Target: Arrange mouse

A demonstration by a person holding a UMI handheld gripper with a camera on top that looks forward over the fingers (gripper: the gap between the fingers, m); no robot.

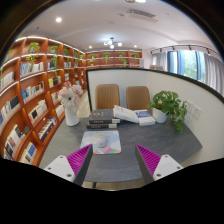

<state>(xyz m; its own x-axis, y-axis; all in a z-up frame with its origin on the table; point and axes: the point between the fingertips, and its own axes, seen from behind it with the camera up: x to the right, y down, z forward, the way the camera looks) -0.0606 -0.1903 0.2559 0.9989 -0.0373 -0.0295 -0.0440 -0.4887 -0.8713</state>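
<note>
Jaws standing released, nothing btwn pink pads, gripper (113,165) hovering over near edge of grey surface (150,138). Mouse (100,143) sitting on pale mat (102,141) just ahead, slightly left of centre; long axis too small to tell. Books (102,122), plant (168,104) lying farther.

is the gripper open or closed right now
Open: the gripper has its two pink-padded fingers spread wide apart, with bare table between them and nothing held.

Grey table, magenta pads

Grey table (150,140); magenta pads (148,159) on white fingers; green potted plant (170,105); tan chairs (107,96); multicoloured bookshelves (30,100).
</note>
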